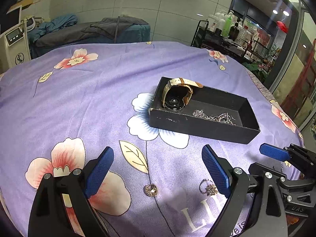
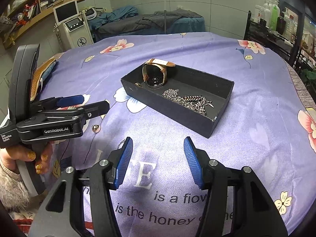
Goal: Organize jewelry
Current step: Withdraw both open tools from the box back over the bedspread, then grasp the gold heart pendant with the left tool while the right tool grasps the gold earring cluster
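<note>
A black open box (image 1: 201,127) (image 2: 169,110) sits on the purple floral cloth. It holds a watch with a cream strap (image 1: 176,93) (image 2: 156,74) and a silver chain (image 1: 214,116) (image 2: 187,99). A small gold piece (image 2: 137,84) lies in the box's left corner. Two gold rings lie on the cloth near me: one (image 1: 151,190) (image 2: 96,128) between my left fingers, the other (image 1: 208,187) beside my left gripper's right pad. My left gripper (image 1: 158,169) is open and empty above them. My right gripper (image 2: 158,164) is open and empty, in front of the box.
The cloth (image 1: 79,102) covers a table whose right edge (image 2: 302,86) shows grey wood. A shelf with bottles (image 1: 227,27) stands behind at right. A white machine (image 2: 73,25) and a bed (image 2: 148,22) stand beyond the far edge.
</note>
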`<state>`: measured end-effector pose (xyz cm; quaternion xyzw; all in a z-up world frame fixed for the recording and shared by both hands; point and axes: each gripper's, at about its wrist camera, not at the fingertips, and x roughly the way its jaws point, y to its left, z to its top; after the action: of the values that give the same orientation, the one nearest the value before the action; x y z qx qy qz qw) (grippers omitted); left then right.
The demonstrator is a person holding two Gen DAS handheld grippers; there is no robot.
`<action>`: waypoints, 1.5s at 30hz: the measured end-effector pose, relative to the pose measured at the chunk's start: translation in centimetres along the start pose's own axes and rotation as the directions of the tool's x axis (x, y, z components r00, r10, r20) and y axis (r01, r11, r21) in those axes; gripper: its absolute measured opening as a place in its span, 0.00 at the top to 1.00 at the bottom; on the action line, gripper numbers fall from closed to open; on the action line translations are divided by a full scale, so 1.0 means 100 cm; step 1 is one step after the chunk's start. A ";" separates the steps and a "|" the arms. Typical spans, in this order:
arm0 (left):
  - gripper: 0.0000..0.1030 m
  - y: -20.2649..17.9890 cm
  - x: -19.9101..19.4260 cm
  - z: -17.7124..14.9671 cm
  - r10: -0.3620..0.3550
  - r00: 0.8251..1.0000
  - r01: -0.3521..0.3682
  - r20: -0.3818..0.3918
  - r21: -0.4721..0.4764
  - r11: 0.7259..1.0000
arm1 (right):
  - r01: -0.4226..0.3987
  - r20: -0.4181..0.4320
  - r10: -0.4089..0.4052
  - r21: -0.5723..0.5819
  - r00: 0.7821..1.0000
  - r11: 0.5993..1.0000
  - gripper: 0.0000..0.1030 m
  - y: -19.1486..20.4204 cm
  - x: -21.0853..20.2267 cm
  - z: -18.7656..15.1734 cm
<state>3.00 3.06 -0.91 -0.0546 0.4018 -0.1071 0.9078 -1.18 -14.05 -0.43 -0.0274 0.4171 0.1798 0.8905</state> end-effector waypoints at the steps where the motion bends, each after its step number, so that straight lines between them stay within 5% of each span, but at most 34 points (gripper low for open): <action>1: 0.14 0.002 -0.001 -0.002 -0.001 1.000 0.001 -0.004 -0.002 1.000 | -0.005 -0.005 0.005 -0.003 1.000 1.000 0.47 0.002 0.001 -0.002; 8: 0.17 0.019 -0.008 -0.023 0.012 0.999 -0.012 -0.033 -0.017 1.000 | -0.037 -0.035 0.036 -0.026 0.999 0.999 0.47 0.014 0.007 -0.011; 20: 0.49 0.013 -0.013 -0.058 -0.030 0.995 0.036 -0.098 0.060 0.998 | -0.062 -0.060 0.052 -0.180 0.997 0.982 0.47 0.045 0.023 -0.023; 30: 0.68 0.001 0.004 -0.052 -0.027 0.995 0.038 -0.095 0.114 0.993 | -0.053 -0.059 0.041 -0.214 0.997 0.975 0.62 0.052 0.046 -0.023; 35: 0.77 0.001 0.008 -0.050 -0.018 0.996 0.027 -0.084 0.103 0.994 | -0.038 -0.046 0.029 -0.198 0.999 0.979 0.81 0.048 0.049 -0.020; 45: 0.84 0.000 0.005 -0.052 -0.029 0.996 0.035 -0.083 0.072 0.997 | -0.053 -0.073 0.040 -0.187 0.997 0.981 0.82 0.045 0.039 -0.025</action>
<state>-0.54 2.87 -4.75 -0.0231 0.4335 -0.1387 0.8901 -2.22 -9.20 -4.56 -0.1082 0.4291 0.2384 0.8645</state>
